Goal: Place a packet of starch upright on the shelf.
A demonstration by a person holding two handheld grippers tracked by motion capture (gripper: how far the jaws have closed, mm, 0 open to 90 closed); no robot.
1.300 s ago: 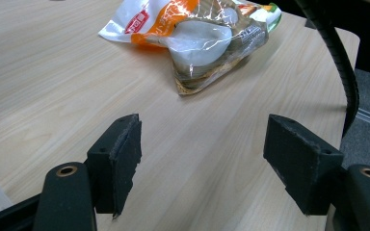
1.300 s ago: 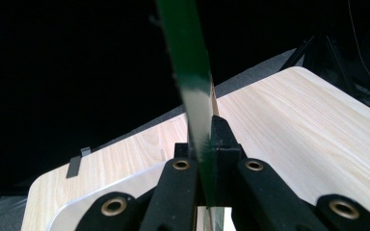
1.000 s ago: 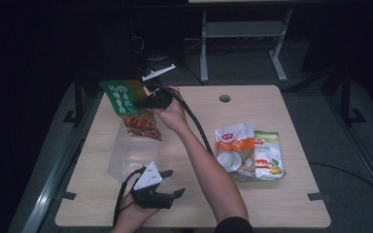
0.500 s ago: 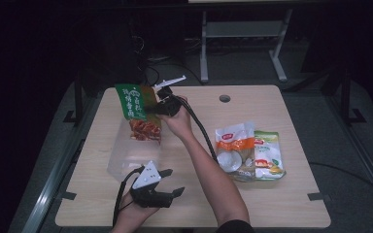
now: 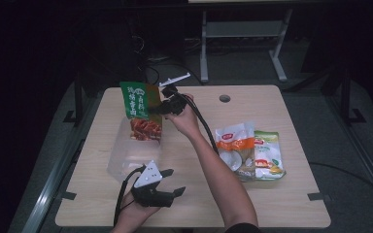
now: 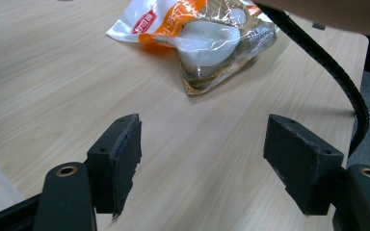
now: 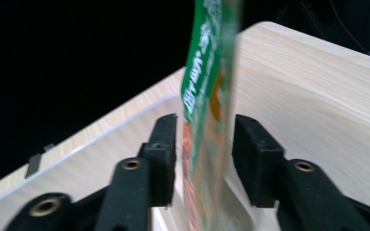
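A green snack bag point(image 5: 138, 109) with a red picture stands upright, its lower end inside the far part of a clear plastic bin point(image 5: 126, 162). My right gripper point(image 5: 156, 109) is at the bag's right edge. In the right gripper view the blurred bag point(image 7: 207, 96) hangs unsqueezed between the jaws of that gripper point(image 7: 204, 126), with a thin gap on one side, above the bin's rim point(image 7: 101, 130). My left gripper point(image 5: 174, 181) rests open near the table's front edge, with nothing between the jaws of this gripper point(image 6: 202, 144).
An orange-and-white snack bag point(image 5: 234, 141) point(image 6: 197, 33) and a green-and-yellow one point(image 5: 269, 156) lie at the right of the wooden table point(image 5: 296, 194). The right gripper's cable point(image 6: 327, 62) trails across the table. A cable hole point(image 5: 225, 98) sits at the far edge.
The right gripper has swung the green bag from lying tilted at the bin's far edge to upright, with its lower end down in the bin. The left gripper has stayed put.
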